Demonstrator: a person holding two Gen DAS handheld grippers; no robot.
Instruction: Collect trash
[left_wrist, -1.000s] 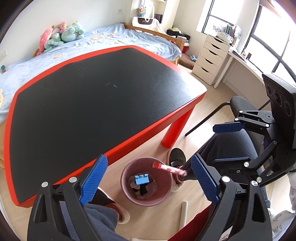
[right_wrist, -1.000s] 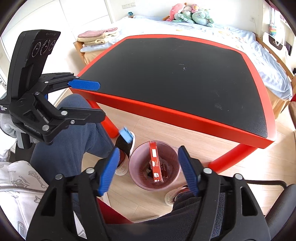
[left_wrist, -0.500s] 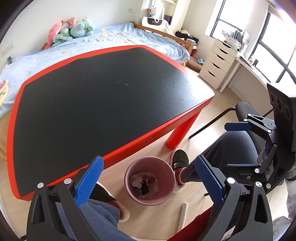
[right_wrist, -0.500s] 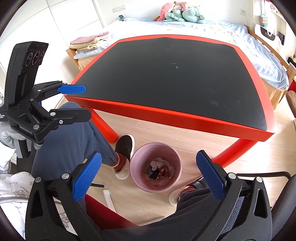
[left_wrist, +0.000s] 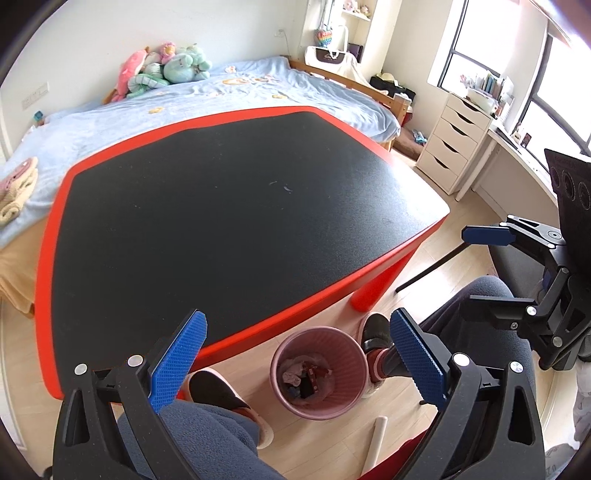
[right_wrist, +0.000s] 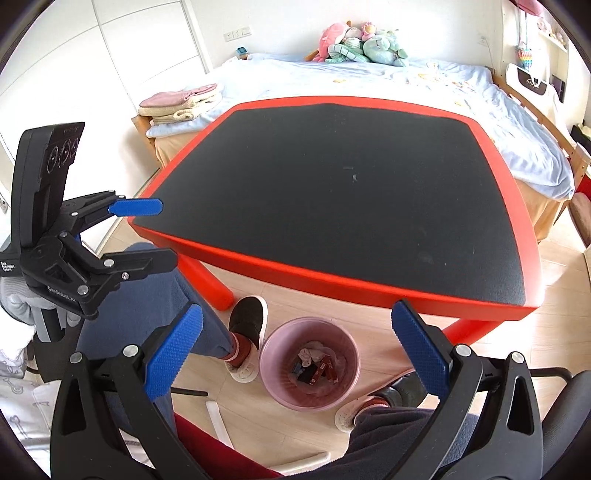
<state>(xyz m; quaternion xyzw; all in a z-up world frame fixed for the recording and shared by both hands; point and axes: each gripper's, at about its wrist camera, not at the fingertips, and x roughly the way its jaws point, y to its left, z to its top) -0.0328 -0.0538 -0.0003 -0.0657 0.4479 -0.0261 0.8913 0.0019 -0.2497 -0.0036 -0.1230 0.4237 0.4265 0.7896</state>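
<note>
Red-rimmed, black-topped bench (left_wrist: 207, 206) on pale wooden floor (right_wrist: 369, 306).
On the floor beside the bench leg: pink bin (left_wrist: 288, 354), standing upright.

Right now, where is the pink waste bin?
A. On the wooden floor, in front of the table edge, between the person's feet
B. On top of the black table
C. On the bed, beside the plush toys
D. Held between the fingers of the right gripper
A: the pink waste bin stands on the wooden floor just before the red-edged table, with one shoe at each side and trash inside it.
</note>
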